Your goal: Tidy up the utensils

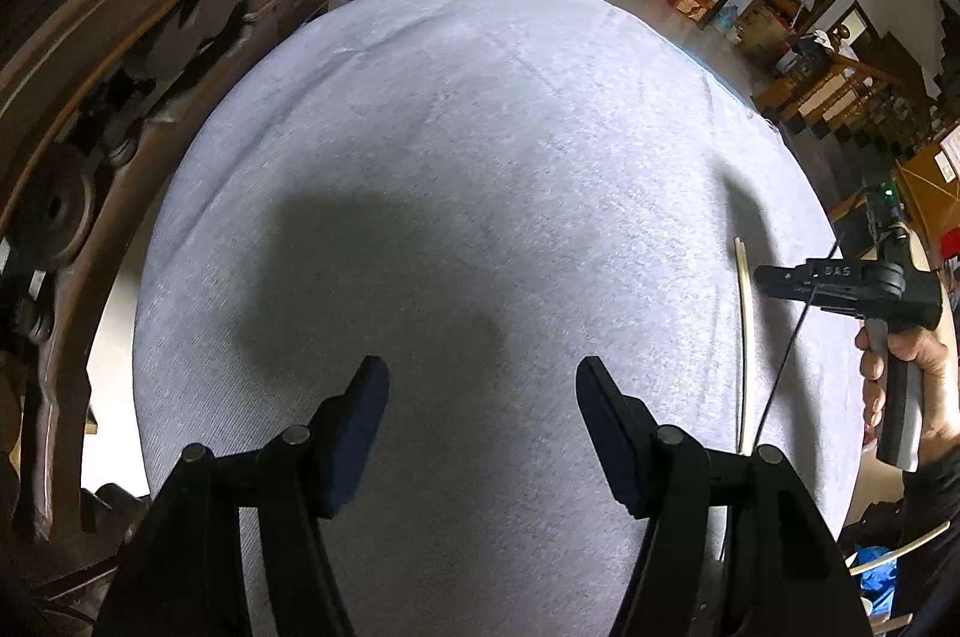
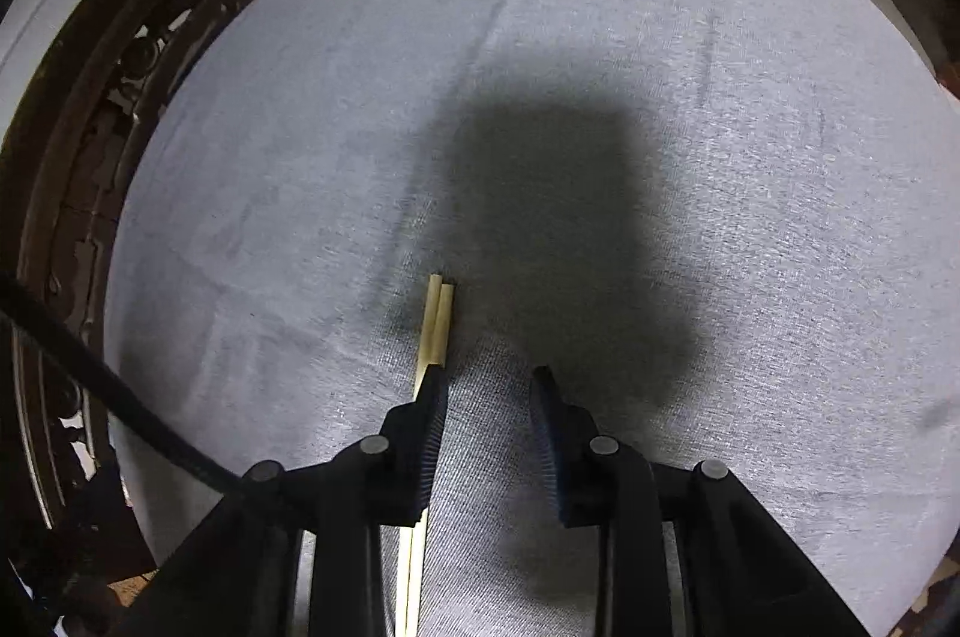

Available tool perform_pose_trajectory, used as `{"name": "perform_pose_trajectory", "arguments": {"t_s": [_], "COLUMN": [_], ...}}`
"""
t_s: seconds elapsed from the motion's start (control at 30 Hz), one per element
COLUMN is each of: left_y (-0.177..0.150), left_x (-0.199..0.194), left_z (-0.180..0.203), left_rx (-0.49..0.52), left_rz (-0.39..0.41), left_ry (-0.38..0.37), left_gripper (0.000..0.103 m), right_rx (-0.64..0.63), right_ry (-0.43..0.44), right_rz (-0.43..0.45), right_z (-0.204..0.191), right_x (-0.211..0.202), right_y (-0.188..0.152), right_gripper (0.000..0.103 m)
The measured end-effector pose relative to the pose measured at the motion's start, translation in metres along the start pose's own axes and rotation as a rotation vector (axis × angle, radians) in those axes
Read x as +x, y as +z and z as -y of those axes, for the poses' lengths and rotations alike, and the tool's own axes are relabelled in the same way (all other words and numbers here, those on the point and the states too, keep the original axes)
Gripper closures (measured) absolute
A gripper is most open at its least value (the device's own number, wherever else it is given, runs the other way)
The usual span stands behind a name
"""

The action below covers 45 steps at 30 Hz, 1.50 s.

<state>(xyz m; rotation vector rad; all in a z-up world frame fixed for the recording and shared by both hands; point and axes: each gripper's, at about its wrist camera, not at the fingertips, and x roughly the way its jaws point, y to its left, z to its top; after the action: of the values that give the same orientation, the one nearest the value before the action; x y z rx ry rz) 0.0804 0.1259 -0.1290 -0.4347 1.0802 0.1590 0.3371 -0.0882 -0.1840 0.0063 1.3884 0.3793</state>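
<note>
I had the pair of chopsticks (image 2: pixel 437 322) lying side by side on the grey cloth of the worktop (image 2: pixel 720 97), their ends nearly flush, and everything else I placed by them. My right tool (image 2: pixel 489 379) pointed steeply down just beside the pair: its left finger sat over the sticks, hiding part of their length, while the gap between the two fingers showed only bare cloth. So the right tool was parted and grasping nothing; the sticks lay outside its fingers, not between them. I judged that this finger stood against the pair to nudge the two sticks together and square them (whether it actually touched them, I could not tell).

My left tool (image 1: pixel 483 433) hung well away from the chopsticks (image 1: pixel 746 337), over an empty stretch of cloth, its fingers spread wide and released, with nothing near its pads. From there the sticks showed as a pale line beside my right hand (image 1: pixel 912 385) on its grip. I kept the left tool clear, I think, so it would not crowd the sticks.
</note>
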Motion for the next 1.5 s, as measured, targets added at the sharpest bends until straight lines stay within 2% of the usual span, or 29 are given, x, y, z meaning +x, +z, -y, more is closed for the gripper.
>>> {"name": "perform_pose_trajectory", "arguments": {"t_s": [0.07,0.47,0.77,0.87,0.93,1.07,1.2,1.5], "left_y": [-0.001,-0.006,-0.008,-0.007,-0.006,-0.007,-0.008,-0.009], "left_x": [0.001,0.001,-0.003,-0.004,-0.002,0.001,0.003,0.003], "left_z": [0.002,-0.011,-0.004,-0.006,-0.008,-0.006,-0.001,0.001], "left_rx": [0.003,-0.021,0.003,0.004,-0.004,0.001,0.009,0.015], "left_rz": [-0.004,-0.009,-0.005,0.002,-0.003,-0.006,-0.01,-0.009], "left_ry": [-0.005,-0.007,-0.012,-0.004,-0.007,-0.006,-0.015,-0.01], "left_gripper": [0.037,0.037,0.037,0.037,0.037,0.037,0.037,0.037], "right_rx": [-0.022,-0.049,-0.117,-0.061,-0.023,0.016,0.003,-0.037], "right_ry": [-0.03,-0.078,-0.173,-0.116,-0.012,0.003,-0.009,-0.049], "right_rz": [0.001,-0.018,-0.063,-0.045,-0.02,0.022,0.001,-0.03], "right_z": [-0.006,-0.033,-0.067,-0.051,-0.04,-0.025,-0.018,-0.037], "right_x": [0.001,0.009,0.019,0.013,0.007,-0.005,0.0,0.018], "right_y": [0.002,-0.004,0.002,-0.003,-0.006,-0.011,-0.013,-0.021], "right_gripper": [0.072,0.07,0.071,0.071,0.072,0.071,0.071,0.069]}}
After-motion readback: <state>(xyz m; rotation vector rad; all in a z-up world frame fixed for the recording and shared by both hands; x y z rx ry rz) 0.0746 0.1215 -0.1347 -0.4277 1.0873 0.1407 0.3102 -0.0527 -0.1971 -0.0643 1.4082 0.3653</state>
